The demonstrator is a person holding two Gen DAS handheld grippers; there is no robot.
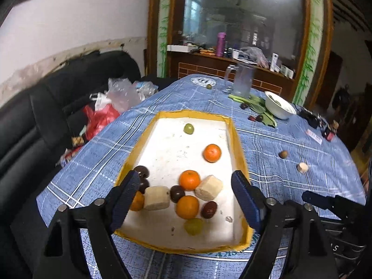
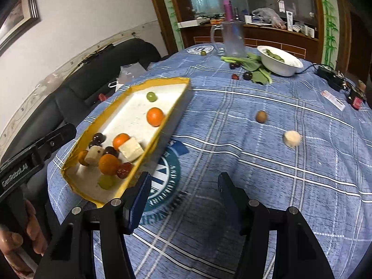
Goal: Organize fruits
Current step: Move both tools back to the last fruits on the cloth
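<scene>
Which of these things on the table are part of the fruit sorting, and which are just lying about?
Part of the job:
yellow-rimmed tray
oranges and green grape in it
brown fruit and pale chunk loose on the cloth
left gripper and right gripper, both open

Just lying about:
white bowl
glass jug
leafy greens

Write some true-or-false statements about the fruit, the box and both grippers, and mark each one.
1. Both grippers hold nothing. True: the left gripper and right gripper are open.
2. Four oranges lie in the box. True.
3. The pale round piece is in the box. False: it lies on the cloth.
4. The bowl stands inside the box. False: it stands on the cloth, far off.
5. Two green grapes are in the box. True.
</scene>
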